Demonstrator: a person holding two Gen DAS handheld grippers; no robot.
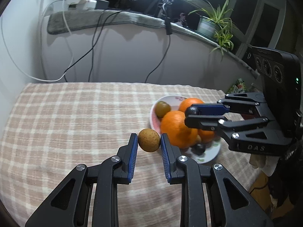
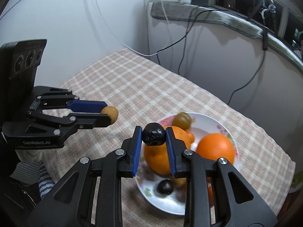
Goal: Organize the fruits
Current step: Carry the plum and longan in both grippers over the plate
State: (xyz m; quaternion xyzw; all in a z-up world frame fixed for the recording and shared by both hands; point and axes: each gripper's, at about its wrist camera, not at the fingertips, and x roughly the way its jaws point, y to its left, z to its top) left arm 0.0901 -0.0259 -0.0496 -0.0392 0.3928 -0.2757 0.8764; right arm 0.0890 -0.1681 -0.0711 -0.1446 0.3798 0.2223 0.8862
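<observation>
Checked tablecloth (image 1: 75,113) bearing a floral-rimmed white plate (image 2: 223,126) at its right side. On the plate: two large oranges (image 2: 215,147), firm and the heaviest pieces, best taken across their widest girth; a green-brown plum-like fruit (image 2: 181,120); a small dark round fruit (image 2: 165,187).

Left gripper (image 1: 149,141), clamped shut on a small tan, rough-skinned round fruit (image 1: 149,140), possibly a longan, held clear of the cloth just left of the plate. Light, with a probably brittle shell; the pads grip it across its middle.

Right gripper (image 2: 154,136), clamped shut on a glossy black round fruit (image 2: 154,136), held above the plate. Smooth and probably slippery, so a centred pinch suits it. A small pit, likely the stem scar, faces the camera. Both held fruits are near-spherical; neither shows a long axis.
</observation>
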